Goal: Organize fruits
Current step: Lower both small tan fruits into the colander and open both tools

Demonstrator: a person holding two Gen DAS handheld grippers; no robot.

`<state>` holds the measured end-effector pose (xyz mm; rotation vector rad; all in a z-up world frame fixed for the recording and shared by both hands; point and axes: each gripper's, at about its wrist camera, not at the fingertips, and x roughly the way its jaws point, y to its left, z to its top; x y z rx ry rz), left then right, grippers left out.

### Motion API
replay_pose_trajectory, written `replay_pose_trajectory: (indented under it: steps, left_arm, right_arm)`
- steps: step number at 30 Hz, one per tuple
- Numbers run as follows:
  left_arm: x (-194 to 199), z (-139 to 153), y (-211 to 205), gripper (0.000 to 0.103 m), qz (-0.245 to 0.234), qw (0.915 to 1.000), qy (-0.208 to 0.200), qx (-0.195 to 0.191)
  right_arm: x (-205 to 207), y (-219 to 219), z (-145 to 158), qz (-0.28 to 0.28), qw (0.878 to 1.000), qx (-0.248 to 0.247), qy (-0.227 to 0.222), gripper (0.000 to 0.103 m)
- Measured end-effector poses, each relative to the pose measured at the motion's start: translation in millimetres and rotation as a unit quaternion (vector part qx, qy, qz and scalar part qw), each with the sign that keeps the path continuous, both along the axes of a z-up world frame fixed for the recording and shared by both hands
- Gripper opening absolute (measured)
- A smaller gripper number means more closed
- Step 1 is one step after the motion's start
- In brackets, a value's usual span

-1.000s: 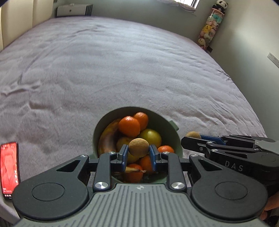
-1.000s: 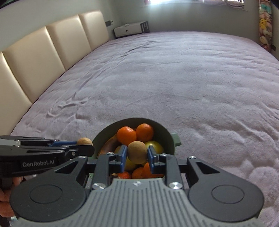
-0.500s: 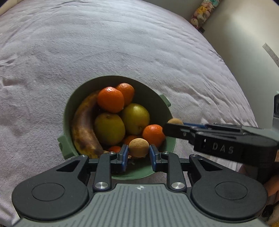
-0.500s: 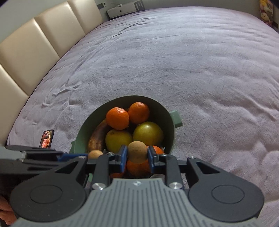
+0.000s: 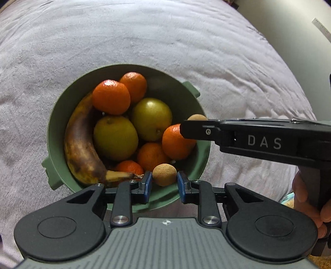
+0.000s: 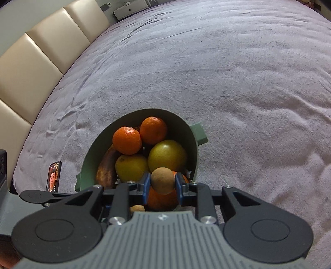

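We hold a small round tan fruit (image 5: 164, 175) in our left gripper (image 5: 164, 182), jaws closed on its sides, over the near rim of the green bowl (image 5: 55, 132). Our right gripper (image 6: 163, 183) pinches a second tan fruit (image 6: 163, 180) likewise above the bowl. Inside, a browned banana (image 5: 82, 149) curves along the left wall, stem toward us, beside mandarins (image 5: 110, 97) and yellow-green citrus (image 5: 115, 137). The bowl sits on a mauve bedspread (image 6: 206, 72).

bed cover (image 6: 206, 68) mauve, rumpled | phone (image 6: 54, 176) lit, near edge | headboard (image 6: 31, 68) beige | cabinet (image 6: 130, 9) possibly
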<state>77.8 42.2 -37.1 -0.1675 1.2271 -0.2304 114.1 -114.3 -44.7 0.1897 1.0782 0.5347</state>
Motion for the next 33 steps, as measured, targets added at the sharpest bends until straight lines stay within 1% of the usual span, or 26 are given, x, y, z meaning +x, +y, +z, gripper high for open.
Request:
replay_pose_trajectory:
  steps: [3,9,13,16,20,22,24,27,30,33]
  left_arm:
    - [0,0,-1,0.029,0.002,1.0,0.004,0.004]
    - [1,0,4,0.03,0.011,0.9999,0.007,-0.008]
    - [0,2,3,0.035,0.013,0.9999,0.006,0.0]
    - [-3,7,8,0.043,0.019,0.9998,0.002,-0.006]
    - [-9,18,18,0.043,0.031,0.9991,-0.012,-0.027]
    - [-11,25,23,0.043,0.037,0.9986,-0.022,-0.029]
    - [-12,30,30,0.044,0.05,0.9979,-0.033,-0.025]
    - [-12,38,41,0.045,0.084,0.9953,-0.047,-0.014]
    - [-12,40,53,0.045,0.12,0.9911,-0.058,-0.006]
    - [-10,39,61,0.045,0.138,0.9885,-0.061,0.001]
  right_arm:
    - [1,3,-2,0.003,1.0,-0.001,0.003,0.023]
    - [-1,7,-4,0.011,1.0,-0.008,0.003,0.023]
    - [-2,8,-2,0.013,1.0,-0.01,0.0,0.023]
    - [-3,7,-1,0.013,1.0,-0.01,-0.002,0.023]
    - [-5,6,0,0.012,1.0,-0.012,-0.003,0.023]
    - [-5,6,0,0.012,1.0,-0.013,-0.003,0.023]
    - [-6,6,1,0.014,1.0,-0.013,-0.002,0.023]
    - [-8,9,1,0.022,1.0,-0.015,-0.002,0.023]
    - [-10,15,-1,0.035,0.999,-0.017,0.0,0.023]
    - [-12,22,-5,0.05,0.999,-0.018,0.006,0.023]
